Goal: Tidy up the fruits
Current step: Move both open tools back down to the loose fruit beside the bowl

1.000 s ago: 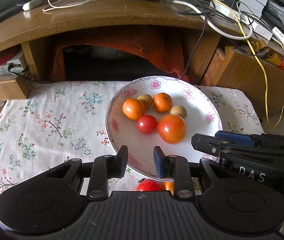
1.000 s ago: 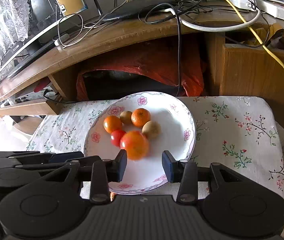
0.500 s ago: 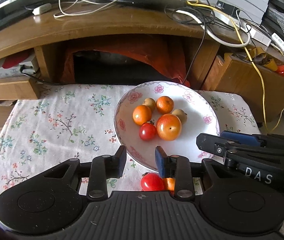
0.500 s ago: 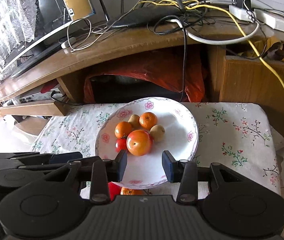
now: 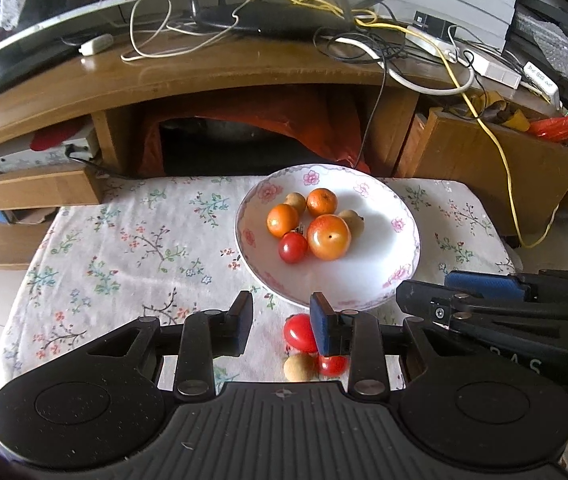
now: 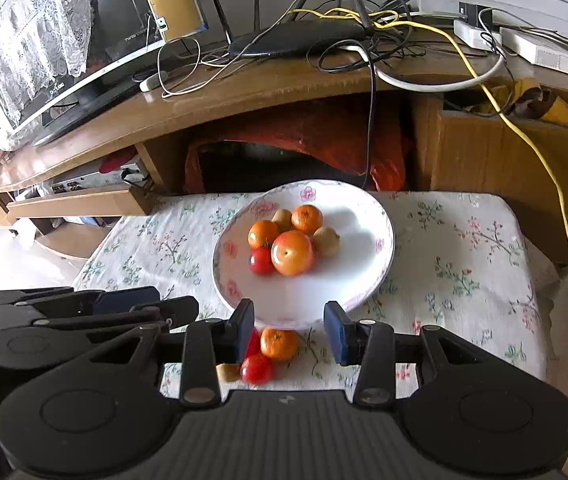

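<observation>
A white flowered plate (image 5: 368, 276) (image 6: 360, 280) holds several fruits: a large orange-red one (image 5: 329, 237) (image 6: 293, 253), a small red tomato (image 5: 293, 247), two oranges and two small tan fruits. On the cloth in front of the plate lie a red tomato (image 5: 300, 332), another red tomato (image 6: 257, 369), an orange (image 6: 279, 343) and a tan fruit (image 5: 298, 368). My left gripper (image 5: 282, 322) is open above these loose fruits. My right gripper (image 6: 289, 330) is open too, with the orange between its fingers below.
A floral tablecloth (image 5: 124, 248) covers the small table. Behind it stands a wooden desk (image 5: 204, 76) with a router, cables and a monitor. An orange-red bag (image 6: 304, 132) fills the gap under the desk. A wooden cabinet (image 5: 496, 168) stands at the right.
Both grippers have drawn back and up from the plate. The large fruit has settled among the others. The loose fruits in front of the plate have come into view.
</observation>
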Demonstrator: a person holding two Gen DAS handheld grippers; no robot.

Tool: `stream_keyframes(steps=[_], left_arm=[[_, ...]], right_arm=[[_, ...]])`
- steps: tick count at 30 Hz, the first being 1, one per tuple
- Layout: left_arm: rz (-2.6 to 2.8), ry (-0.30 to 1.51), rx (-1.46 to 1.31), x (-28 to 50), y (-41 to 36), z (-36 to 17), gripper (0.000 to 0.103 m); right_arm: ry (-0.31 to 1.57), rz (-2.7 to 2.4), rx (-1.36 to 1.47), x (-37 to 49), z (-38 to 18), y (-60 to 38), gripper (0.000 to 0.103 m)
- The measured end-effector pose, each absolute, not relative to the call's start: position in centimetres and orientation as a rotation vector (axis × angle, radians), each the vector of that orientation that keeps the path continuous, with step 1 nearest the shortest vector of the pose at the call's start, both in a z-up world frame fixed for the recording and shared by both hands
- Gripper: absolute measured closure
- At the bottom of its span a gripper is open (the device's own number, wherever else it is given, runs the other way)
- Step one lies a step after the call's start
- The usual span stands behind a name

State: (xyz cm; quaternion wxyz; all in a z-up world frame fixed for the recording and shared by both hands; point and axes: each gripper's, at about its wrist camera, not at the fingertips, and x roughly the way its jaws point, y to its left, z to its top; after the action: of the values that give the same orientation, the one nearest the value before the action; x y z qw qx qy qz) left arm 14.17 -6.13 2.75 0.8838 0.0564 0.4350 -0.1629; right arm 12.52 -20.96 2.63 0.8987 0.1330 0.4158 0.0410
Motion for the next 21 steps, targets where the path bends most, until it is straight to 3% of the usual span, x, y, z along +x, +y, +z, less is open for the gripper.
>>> stream_keyframes(steps=[14,21], left_arm=[[-0.328,0.882,0.126,9.7,-4.9,4.2,0.062],[-0.329,0.855,0.167,8.4,-4.8,4.6,0.055]], right_arm=[[0.855,0.089,0.293,7.9,4.1,-19.9,0.062],[0.85,0.093,0.297,6.0,4.5,-19.6,0.062]])
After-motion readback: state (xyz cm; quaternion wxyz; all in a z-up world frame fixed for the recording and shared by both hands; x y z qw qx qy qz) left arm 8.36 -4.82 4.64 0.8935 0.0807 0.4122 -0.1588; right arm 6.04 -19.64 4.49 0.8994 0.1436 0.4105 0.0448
